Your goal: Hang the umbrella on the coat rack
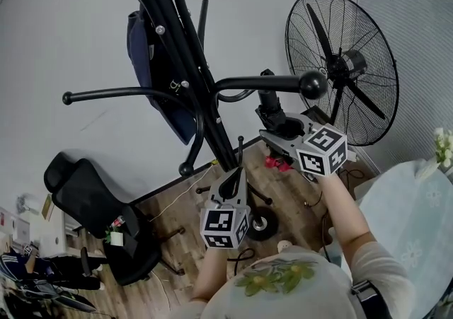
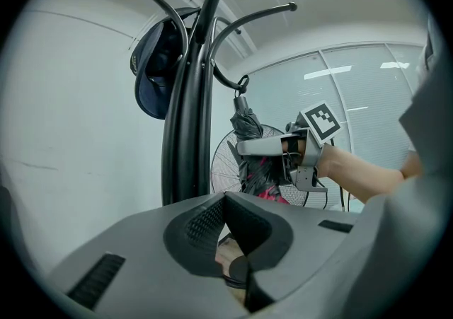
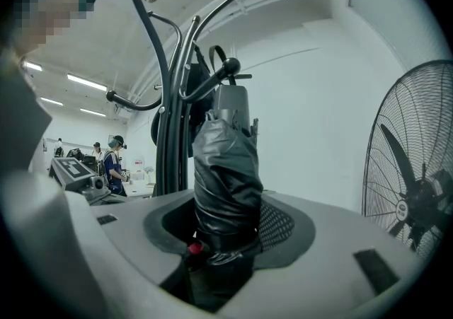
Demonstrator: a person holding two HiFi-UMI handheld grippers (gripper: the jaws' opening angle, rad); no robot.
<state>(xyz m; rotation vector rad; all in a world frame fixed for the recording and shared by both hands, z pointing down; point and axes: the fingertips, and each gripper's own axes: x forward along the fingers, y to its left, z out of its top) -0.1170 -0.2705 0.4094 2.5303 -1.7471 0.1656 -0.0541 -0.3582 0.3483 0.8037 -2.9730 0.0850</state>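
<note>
Umbrella folded, upright — your right gripper is clamped on its black canopy, its top just beside a hook arm of the coat rack. Your left gripper — jaws together, empty.

**Your two hand-held tongs and clothing: identification**

Your left gripper and right gripper each have a grey moulded shell. At the rear of each sits a white marker cube printed with black square codes. The inner jaw faces are black with mesh-textured pads, and a dark rectangular slot is recessed in the shell beside them. Behind the right gripper you wear a pale sleeve. Your light top carries a green leaf print.
</note>
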